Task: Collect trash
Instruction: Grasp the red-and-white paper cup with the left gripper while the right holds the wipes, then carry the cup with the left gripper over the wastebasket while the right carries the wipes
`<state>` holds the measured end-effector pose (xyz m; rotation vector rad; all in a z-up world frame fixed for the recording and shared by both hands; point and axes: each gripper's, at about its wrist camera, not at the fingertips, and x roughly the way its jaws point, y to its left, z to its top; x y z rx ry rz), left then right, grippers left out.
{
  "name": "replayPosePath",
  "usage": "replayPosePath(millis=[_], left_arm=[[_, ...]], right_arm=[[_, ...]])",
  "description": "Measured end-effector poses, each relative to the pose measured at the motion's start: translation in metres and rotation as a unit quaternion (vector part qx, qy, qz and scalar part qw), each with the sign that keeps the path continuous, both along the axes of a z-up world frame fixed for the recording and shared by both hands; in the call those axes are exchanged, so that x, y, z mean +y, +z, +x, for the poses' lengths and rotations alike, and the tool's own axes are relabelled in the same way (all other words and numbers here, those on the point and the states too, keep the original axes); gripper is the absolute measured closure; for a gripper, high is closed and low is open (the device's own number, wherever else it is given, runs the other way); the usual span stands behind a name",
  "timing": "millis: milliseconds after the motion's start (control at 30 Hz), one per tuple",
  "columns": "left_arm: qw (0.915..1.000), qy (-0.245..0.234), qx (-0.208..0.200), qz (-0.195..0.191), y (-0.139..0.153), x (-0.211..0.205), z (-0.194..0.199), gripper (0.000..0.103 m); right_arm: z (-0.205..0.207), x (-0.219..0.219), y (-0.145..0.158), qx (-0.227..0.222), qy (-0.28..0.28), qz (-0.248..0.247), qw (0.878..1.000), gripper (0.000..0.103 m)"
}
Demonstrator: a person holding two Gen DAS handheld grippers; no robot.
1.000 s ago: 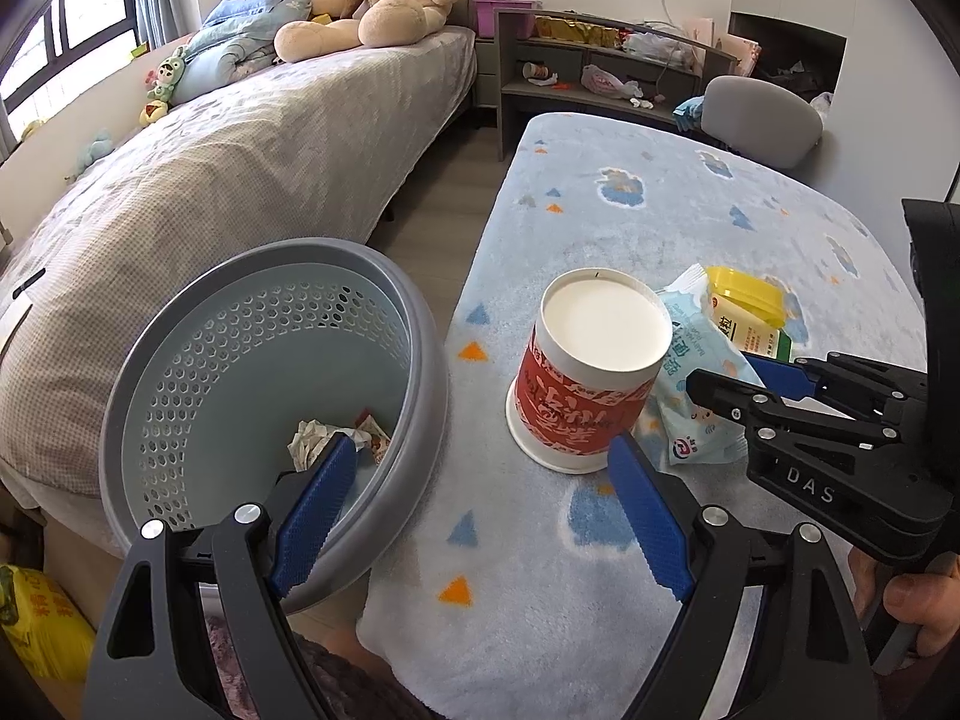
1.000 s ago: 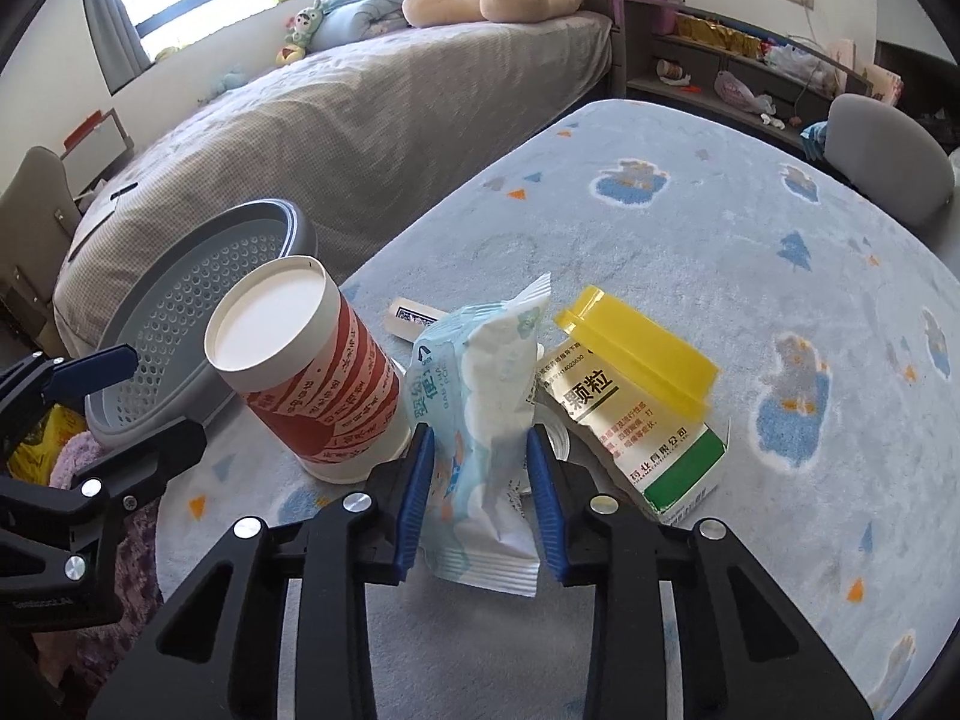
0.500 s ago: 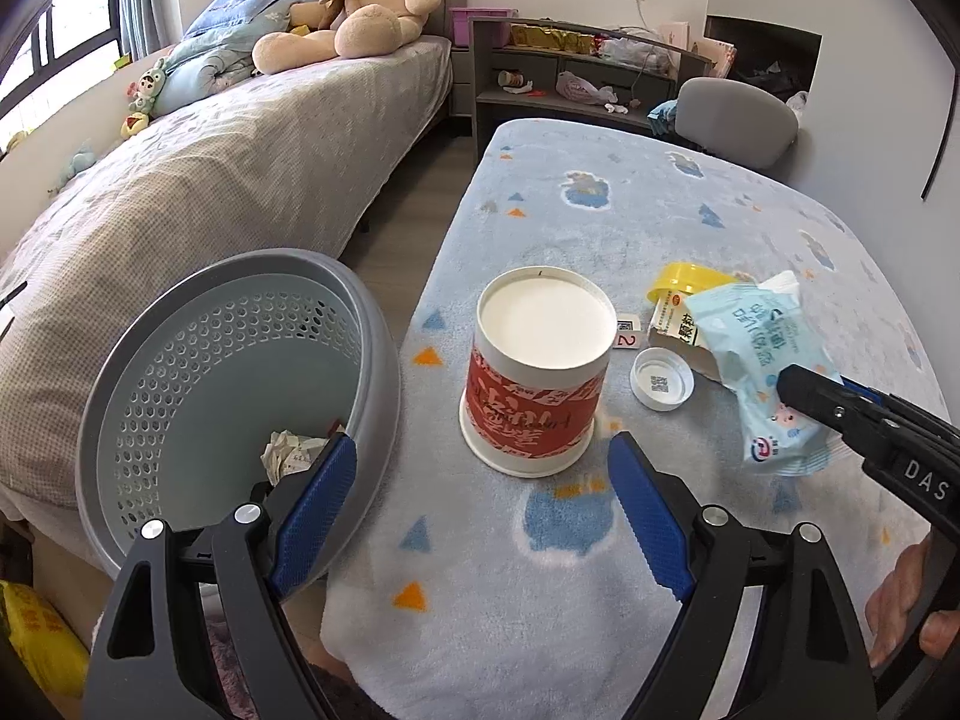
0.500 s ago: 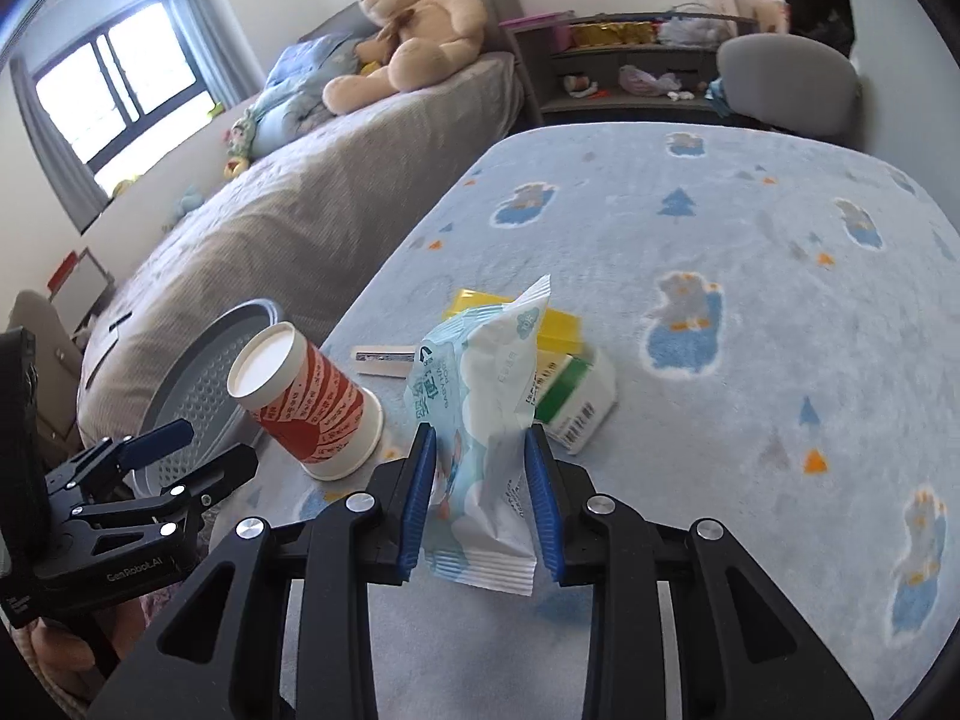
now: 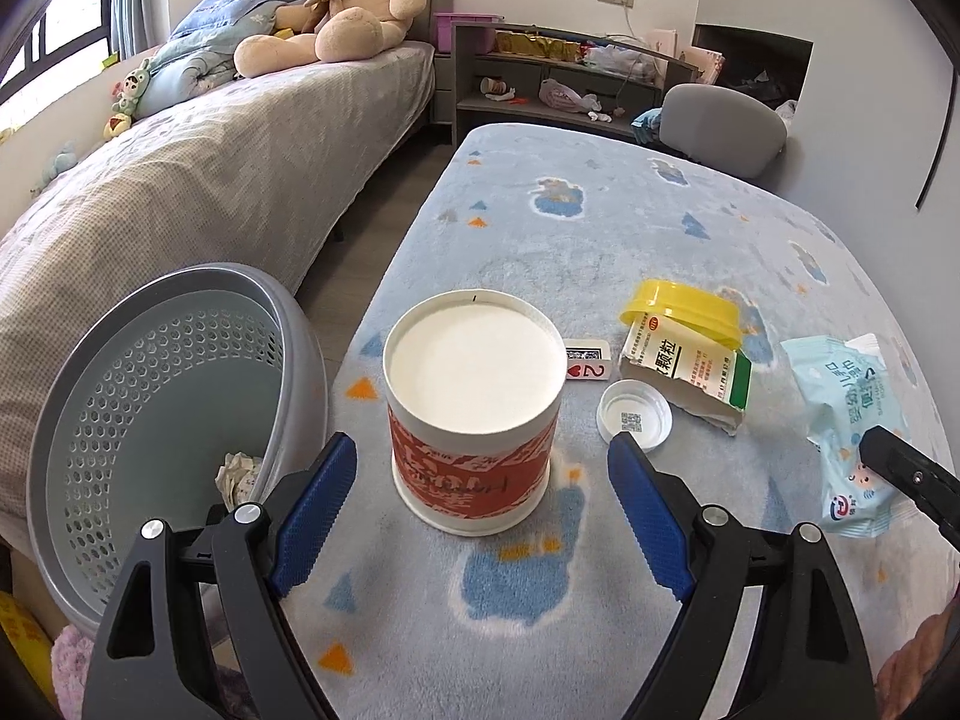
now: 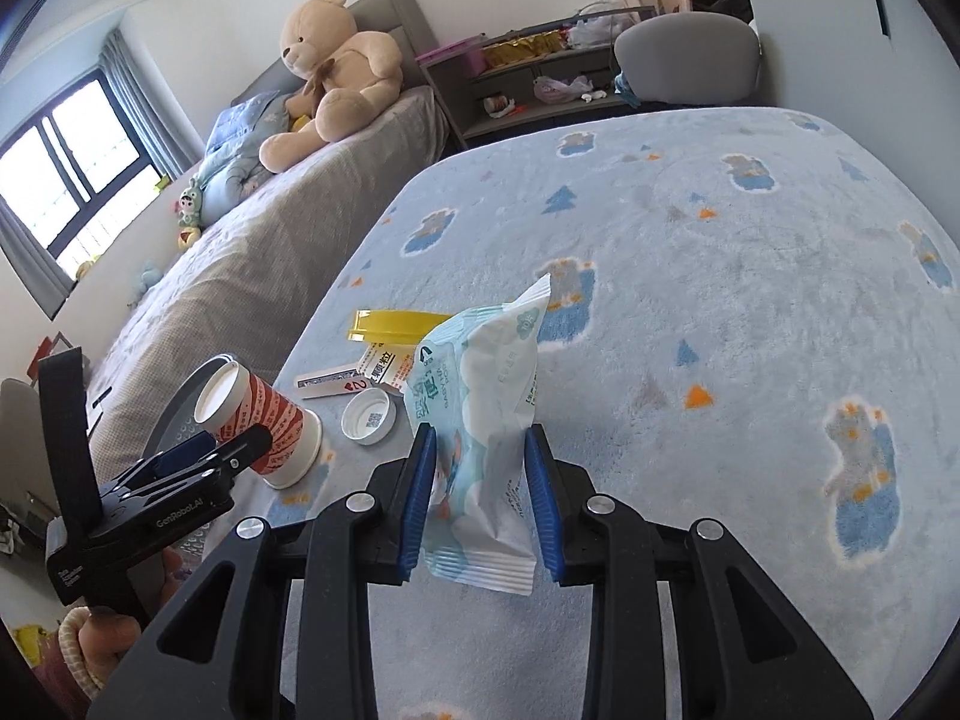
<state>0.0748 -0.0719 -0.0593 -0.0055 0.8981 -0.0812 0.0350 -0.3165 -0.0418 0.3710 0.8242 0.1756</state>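
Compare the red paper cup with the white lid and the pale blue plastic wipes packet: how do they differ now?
The red paper cup with a white lid stands upright on the blue fleece table cover; the pale blue plastic wipes packet is held above it.
The cup is a stiff cylinder; the packet is soft and crumpled.
The open left gripper only frames the cup; the right gripper clamps the packet.
Both are outside the grey perforated basket.

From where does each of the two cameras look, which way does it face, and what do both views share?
Left wrist: sits behind the open left gripper, faces the paper cup, gray basket on its left; the right gripper's tip shows.
Right wrist: sits behind the right gripper, shut on the wipes packet, faces the blue blanket; the left gripper and hand show.
Both share: cup, bottle cap, yellow-lidded box, teddy bear.
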Motion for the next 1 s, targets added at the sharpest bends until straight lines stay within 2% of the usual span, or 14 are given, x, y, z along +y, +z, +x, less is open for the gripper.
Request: replayPosePath(millis=[467, 533, 567, 600, 1000], left_arm=[[0.9997, 0.014, -0.02, 0.003, -0.011, -0.002, 0.023, 0.022], [0.9997, 0.015, -0.019, -0.001, -0.012, -0.001, 0.025, 0.029], [0.9998, 0.014, -0.015, -0.001, -0.013, -0.001, 0.026, 0.038], [0.9999, 0.013, -0.01, 0.0, -0.015, -0.002, 0.027, 0.043], [0.9997, -0.001, -0.023, -0.006, 0.006, 0.005, 0.004, 0.043]], right_arm=[[0.005, 0.0, -0.007, 0.01, 0.004, 0.01, 1.0, 0.073], [0.006, 0.0, -0.009, 0.013, 0.004, 0.009, 1.0, 0.073], [0.006, 0.001, -0.009, 0.013, 0.004, 0.008, 1.0, 0.073], [0.006, 0.002, -0.009, 0.012, 0.004, 0.007, 1.0, 0.073], [0.003, 0.006, -0.007, 0.007, 0.009, 0.001, 1.0, 0.073]])
